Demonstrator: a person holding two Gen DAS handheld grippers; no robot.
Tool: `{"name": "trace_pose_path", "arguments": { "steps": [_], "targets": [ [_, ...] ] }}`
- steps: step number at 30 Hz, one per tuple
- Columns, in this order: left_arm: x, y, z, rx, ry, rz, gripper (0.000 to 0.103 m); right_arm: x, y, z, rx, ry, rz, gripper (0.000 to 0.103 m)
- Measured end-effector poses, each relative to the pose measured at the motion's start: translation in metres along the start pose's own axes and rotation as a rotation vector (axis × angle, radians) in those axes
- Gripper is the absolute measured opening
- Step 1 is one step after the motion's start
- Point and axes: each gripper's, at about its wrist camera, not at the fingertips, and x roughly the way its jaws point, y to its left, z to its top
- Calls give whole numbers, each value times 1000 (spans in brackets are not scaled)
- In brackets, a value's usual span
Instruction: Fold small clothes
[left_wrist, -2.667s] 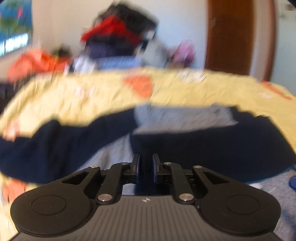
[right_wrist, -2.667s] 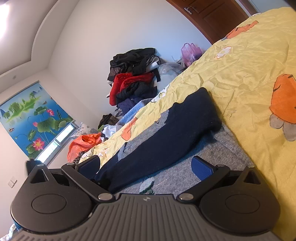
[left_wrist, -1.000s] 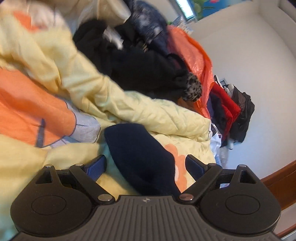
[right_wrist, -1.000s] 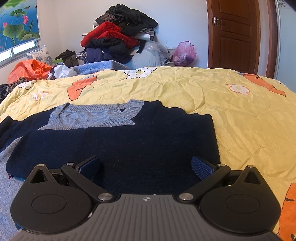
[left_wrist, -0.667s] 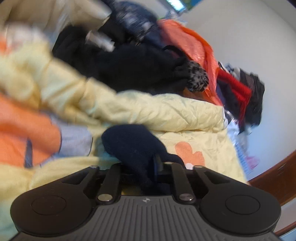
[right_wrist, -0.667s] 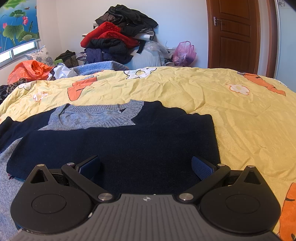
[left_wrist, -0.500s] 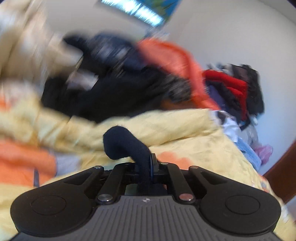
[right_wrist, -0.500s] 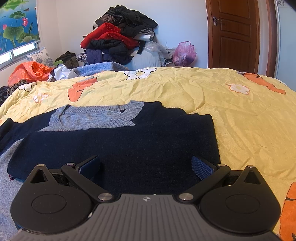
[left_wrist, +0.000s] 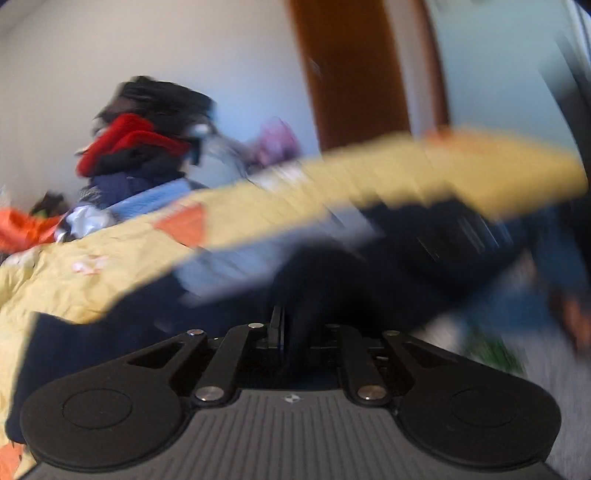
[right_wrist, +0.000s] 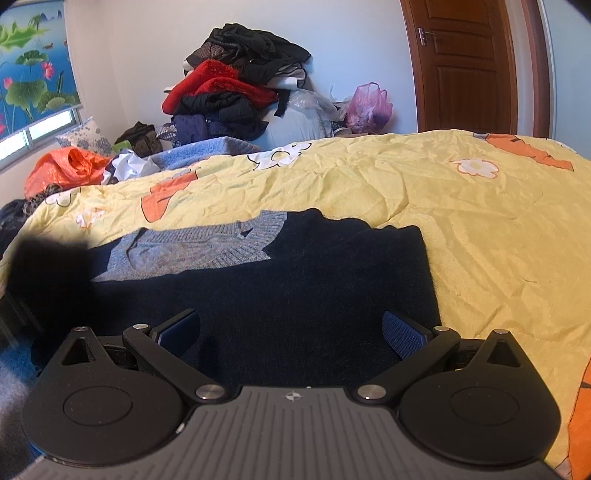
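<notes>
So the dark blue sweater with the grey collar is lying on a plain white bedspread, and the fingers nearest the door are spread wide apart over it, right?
Not quite. The bedspread is yellow with orange and white cartoon prints, not plain white; the right wrist view shows it clearly. The rest holds: the dark blue sweater with its grey collar lies on it, and the right gripper has its fingers spread wide over the sweater.

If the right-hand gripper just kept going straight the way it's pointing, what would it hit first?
Most likely the dark blue sweater on the bed: the open right gripper points down at it, with nothing between. How near it is I can't judge.
</notes>
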Motion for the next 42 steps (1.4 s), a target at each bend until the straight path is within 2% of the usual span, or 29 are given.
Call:
{"name": "trace_pose_path", "arguments": {
  "steps": [1,2,3,4,5,6,8,10,14,15,16,18,19,21,22,24,26,28,30,32,33,35,37,42],
  "targets": [
    [-4,-16,-1,99,-13,67,14,-1,-1,0,7,-2,5,103],
    [-12,-23,-2,149,-42,94,19,-1,-2,0,13,-5,10,103],
    [-22,-22,-4,152,-72,66,36,-1,-3,0,18,-6,14,103],
    [-32,-17,-6,134,-88,23,47,-1,-3,0,20,-7,15,103],
    [-43,-10,-8,99,-101,-3,79,-2,-4,0,22,-8,17,103],
    [-56,-1,-13,41,-126,-11,98,-2,-4,0,25,-9,19,103],
    [-82,21,-24,-105,-178,-65,99,-2,-5,0,32,-12,24,103],
    [-95,44,-34,-260,-153,-130,99,-2,-6,0,36,-14,26,103],
    [-102,77,-67,-515,-58,-137,99,-3,-6,0,33,-14,24,103],
    [-96,83,-78,-561,-12,-113,99,-3,-5,0,30,-12,21,103],
    [-88,91,-85,-632,66,-99,99,-2,-4,0,23,-9,15,103],
    [-98,103,-91,-715,1,-116,103,-1,0,0,1,-1,1,103],
    [-96,105,-93,-745,4,-116,103,-1,1,1,-11,4,-4,103],
    [-93,105,-91,-742,19,-110,103,-9,7,7,13,6,-14,101],
    [-93,104,-91,-736,22,-108,103,-17,10,11,60,-11,27,101],
    [-94,102,-88,-726,25,-107,103,-30,22,17,122,-12,186,100],
    [-95,104,-89,-738,19,-115,103,-32,45,21,89,55,274,96],
    [-92,109,-93,-758,10,-126,103,-20,66,19,53,170,313,91],
    [-91,112,-96,-774,2,-135,103,-2,80,11,31,276,284,70],
    [-90,113,-96,-782,-2,-140,103,-2,91,4,-22,244,251,65],
    [-90,114,-97,-784,-4,-141,103,-3,95,1,-49,238,245,47],
    [-90,115,-97,-790,-6,-145,103,-6,102,0,-91,222,200,24],
    [-91,115,-98,-796,-10,-149,103,-9,103,3,-95,202,204,17],
    [-90,117,-99,-804,-14,-153,103,-22,93,34,-204,132,181,16]
  ]
}}
